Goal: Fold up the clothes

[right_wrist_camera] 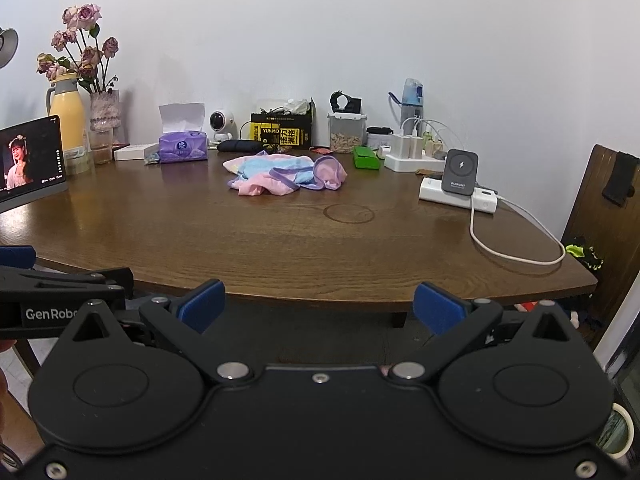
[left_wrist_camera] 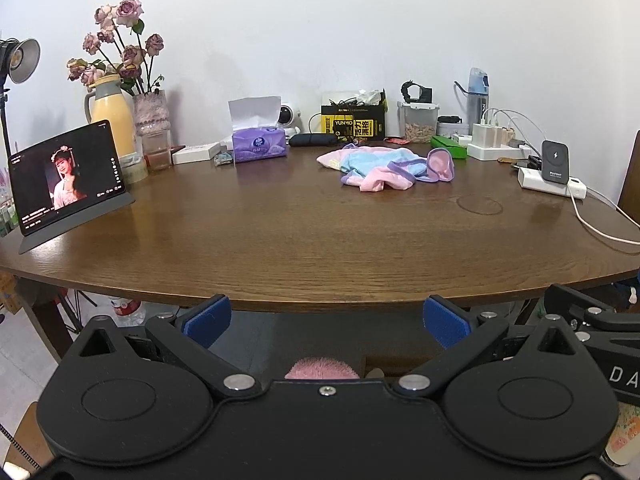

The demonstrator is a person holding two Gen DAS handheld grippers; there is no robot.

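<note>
against a white wall [left_wrist_camera: 360,20], wooden table [left_wrist_camera: 280,240] bears crumpled garment [left_wrist_camera: 384,168].

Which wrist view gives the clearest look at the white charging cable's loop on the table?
The right wrist view: the white charging cable shows whole there, curving from the white power bank round near the table edge. In the left wrist view the cable runs off the right edge, so its loop is cut off.

Even, soft indoor light fills both views; the wall [left_wrist_camera: 360,20] looks bright. The bench [left_wrist_camera: 280,232] shows mild sheen. Fisheye curvature bends edges, corners darken slightly.
</note>
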